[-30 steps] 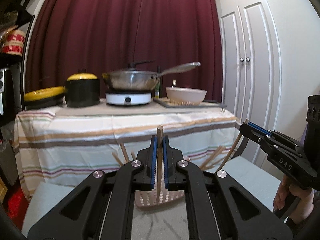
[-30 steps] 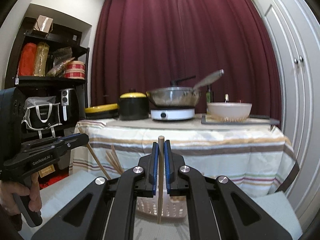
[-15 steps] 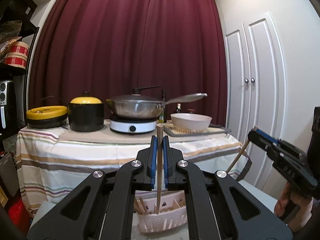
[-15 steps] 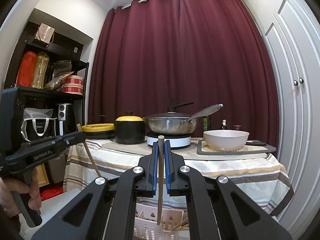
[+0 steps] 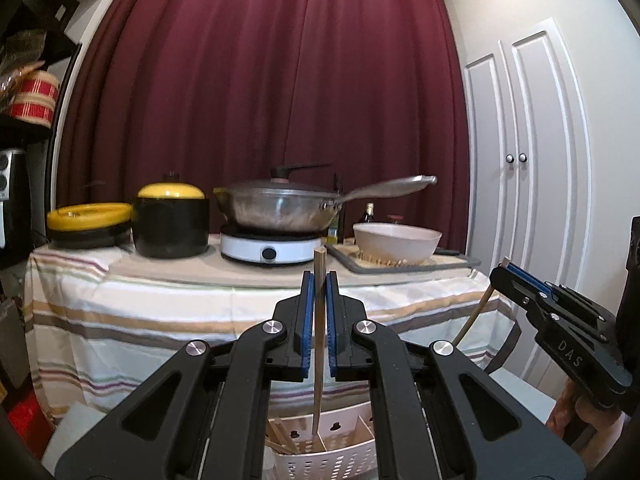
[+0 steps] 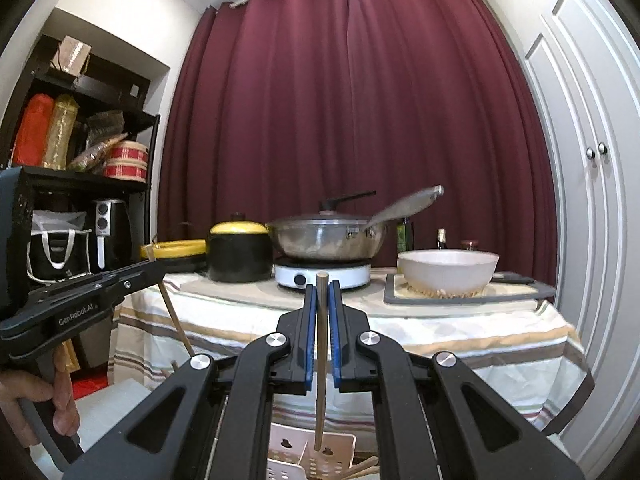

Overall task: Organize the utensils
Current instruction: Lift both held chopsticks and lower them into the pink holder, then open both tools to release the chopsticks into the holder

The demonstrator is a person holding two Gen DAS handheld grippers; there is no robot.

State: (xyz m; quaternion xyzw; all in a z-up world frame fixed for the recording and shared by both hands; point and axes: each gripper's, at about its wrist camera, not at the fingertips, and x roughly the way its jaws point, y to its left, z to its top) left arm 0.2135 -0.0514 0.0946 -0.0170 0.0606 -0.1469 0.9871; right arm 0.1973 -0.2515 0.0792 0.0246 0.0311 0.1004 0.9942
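Wooden chopsticks, two held: my left tongs (image 5: 317, 312) clamp one chopstick (image 5: 318, 344), my right tongs (image 6: 321, 320) another (image 6: 321, 360), both upright above the white basket (image 5: 332, 460). Only the right view shows the shelf (image 6: 80, 184).

Curtain (image 5: 256, 100): deep maroon; tablecloth (image 5: 132, 316): cream with tan, brown and purple stripes; pot (image 5: 171, 224): black, yellow lid; hotplate (image 5: 267, 249): white; bowl (image 6: 448, 272): white; cupboard doors (image 5: 532, 184): white; basket (image 5: 332, 456): white, perforated; left gripper (image 5: 318, 280): black with blue pads; chopstick (image 5: 319, 320): pale wood.
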